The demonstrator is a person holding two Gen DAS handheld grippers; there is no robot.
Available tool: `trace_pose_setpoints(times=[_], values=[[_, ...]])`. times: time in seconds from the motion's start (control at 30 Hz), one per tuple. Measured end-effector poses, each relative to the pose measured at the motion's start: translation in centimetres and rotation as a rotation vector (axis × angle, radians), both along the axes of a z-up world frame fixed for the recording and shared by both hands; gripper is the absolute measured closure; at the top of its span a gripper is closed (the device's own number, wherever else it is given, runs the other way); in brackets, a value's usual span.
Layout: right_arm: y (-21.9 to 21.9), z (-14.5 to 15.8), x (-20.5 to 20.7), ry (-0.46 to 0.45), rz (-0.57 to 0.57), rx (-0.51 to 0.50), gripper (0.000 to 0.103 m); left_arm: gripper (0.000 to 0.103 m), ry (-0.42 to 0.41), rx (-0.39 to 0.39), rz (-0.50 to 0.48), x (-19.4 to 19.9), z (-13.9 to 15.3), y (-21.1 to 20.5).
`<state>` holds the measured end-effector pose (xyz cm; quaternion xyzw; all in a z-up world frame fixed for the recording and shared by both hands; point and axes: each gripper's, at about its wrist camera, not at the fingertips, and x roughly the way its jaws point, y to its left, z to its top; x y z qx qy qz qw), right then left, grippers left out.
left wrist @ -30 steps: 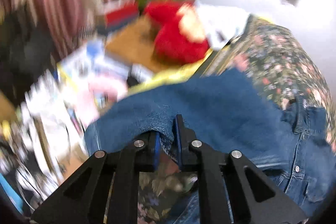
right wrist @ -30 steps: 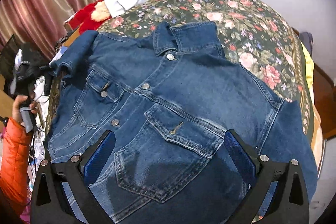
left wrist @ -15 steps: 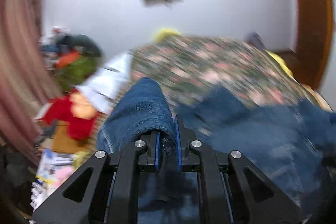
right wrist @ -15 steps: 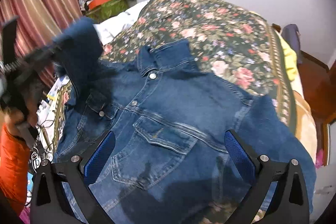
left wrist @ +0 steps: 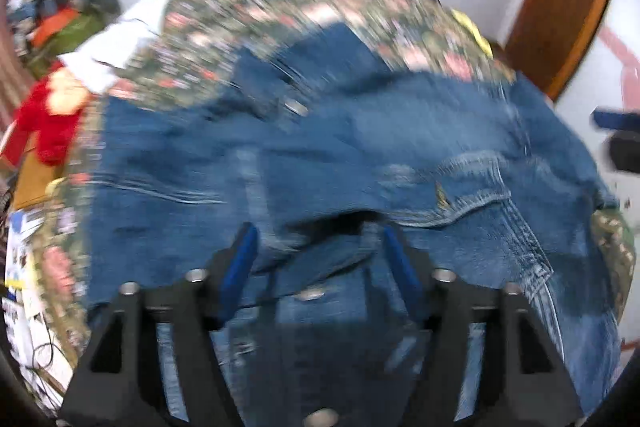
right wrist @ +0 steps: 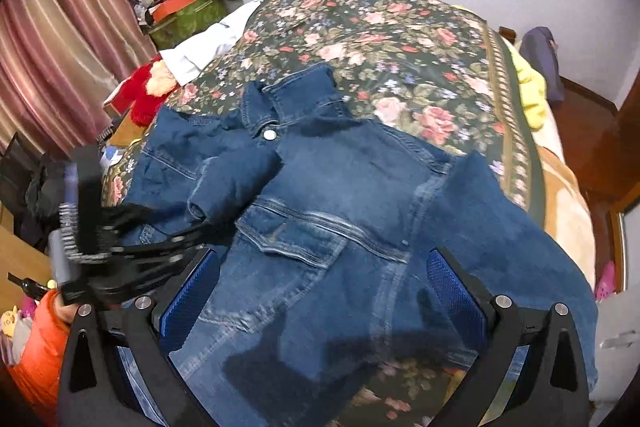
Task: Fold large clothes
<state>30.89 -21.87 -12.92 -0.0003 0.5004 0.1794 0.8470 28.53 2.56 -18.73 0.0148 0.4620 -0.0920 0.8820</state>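
Note:
A blue denim jacket point(right wrist: 340, 195) lies front up on a floral bedspread point(right wrist: 400, 39), collar toward the far wall. Its left sleeve point(right wrist: 232, 179) is folded across the chest. My left gripper point(left wrist: 316, 247) is open, hovering just above the jacket point(left wrist: 320, 147) near the folded sleeve's cuff; it also shows in the right wrist view point(right wrist: 132, 247), blurred. My right gripper point(right wrist: 320, 291) is open and empty above the jacket's lower front. The right sleeve point(right wrist: 500, 227) lies spread out to the right.
A red plush toy point(right wrist: 144, 95) and a white cloth point(right wrist: 208, 47) lie at the bed's left edge. Clutter and a green box point(right wrist: 184, 15) stand by the striped curtain point(right wrist: 60, 39). A yellow cloth point(right wrist: 528, 87) lies at the bed's right edge, with a wooden floor beyond.
My left gripper carried the left sleeve from the bed's left edge over the jacket's chest, then opened and let it go. The right gripper stayed open, drifting slightly back.

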Motion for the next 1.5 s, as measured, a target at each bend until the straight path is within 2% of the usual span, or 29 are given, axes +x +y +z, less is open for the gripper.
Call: trace_pose_setpoints(times=[0.07, 0.13, 0.2, 0.3, 0.43, 0.57, 0.7, 0.77, 0.8, 0.87, 0.93, 1.03, 1.1, 1.13, 1.17, 1.2, 1.27, 1.3, 1.5], values=[[1.7, -0.4, 0.6, 0.008, 0.025, 0.000, 0.000, 0.032, -0.028, 0.002, 0.050, -1.1, 1.1, 3.0], [3.6, -0.8, 1.1, 0.016, 0.055, -0.007, 0.000, 0.031, -0.047, 0.057, 0.104, -1.5, 1.6, 5.4], [6.2, -1.4, 1.8, 0.024, 0.101, -0.024, 0.000, 0.030, -0.060, 0.122, 0.152, -2.1, 1.3, 7.8], [10.0, -2.3, 2.6, 0.034, 0.169, -0.057, 0.000, 0.029, -0.038, 0.167, 0.223, -2.1, 0.1, 10.8], [15.9, -4.1, 3.7, 0.046, 0.281, -0.122, 0.000, 0.029, 0.039, 0.133, 0.293, -1.2, -3.2, 13.9], [21.3, -7.1, 5.1, 0.084, 0.363, -0.222, 0.000, 0.029, 0.068, 0.119, 0.320, -0.7, -5.5, 15.2], [25.0, -12.3, 5.6, 0.231, 0.507, -0.290, 0.000, 0.029, 0.127, 0.005, 0.378, -0.6, -8.5, 16.3], [25.5, -14.8, 5.8, 0.242, 0.514, -0.391, 0.000, 0.026, 0.101, 0.022, 0.374, -0.8, -8.8, 15.7], [25.6, -15.8, 5.8, 0.241, 0.512, -0.424, 0.000, 0.021, 0.094, 0.035, 0.364, -0.8, -8.9, 15.3], [25.6, -16.4, 5.8, 0.216, 0.503, -0.440, 0.000, 0.017, 0.084, 0.068, 0.357, -0.8, -9.3, 14.7], [25.8, -16.2, 5.5, 0.188, 0.502, -0.439, 0.000, 0.013, 0.064, 0.067, 0.361, -0.9, -9.5, 14.5], [25.7, -15.9, 5.6, 0.164, 0.474, -0.426, 0.009, 0.011, 0.054, 0.096, 0.373, -1.2, -9.9, 13.9], [25.3, -15.2, 5.8, 0.144, 0.445, -0.407, 0.027, 0.010, 0.057, 0.122, 0.363, -1.2, -10.2, 13.3], [25.0, -14.8, 6.0, 0.136, 0.428, -0.387, 0.032, 0.009, 0.059, 0.131, 0.360, -1.2, -10.4, 13.2], [24.7, -14.5, 6.2, 0.134, 0.420, -0.365, 0.046, 0.009, 0.063, 0.144, 0.357, -1.2, -10.5, 13.0], [24.5, -14.1, 6.4, 0.139, 0.415, -0.337, 0.067, 0.009, 0.067, 0.151, 0.353, -1.1, -10.5, 12.9], [23.6, -13.2, 7.0, 0.177, 0.376, -0.227, 0.079, 0.009, 0.078, 0.153, 0.351, -1.1, -10.5, 13.0], [23.0, -12.8, 7.3, 0.183, 0.342, -0.188, 0.083, 0.009, 0.083, 0.154, 0.351, -1.1, -10.5, 13.0], [17.9, -7.9, 8.4, 0.100, 0.199, -0.055, 0.084, 0.007, 0.100, 0.202, 0.334, -0.8, -10.9, 12.6]])
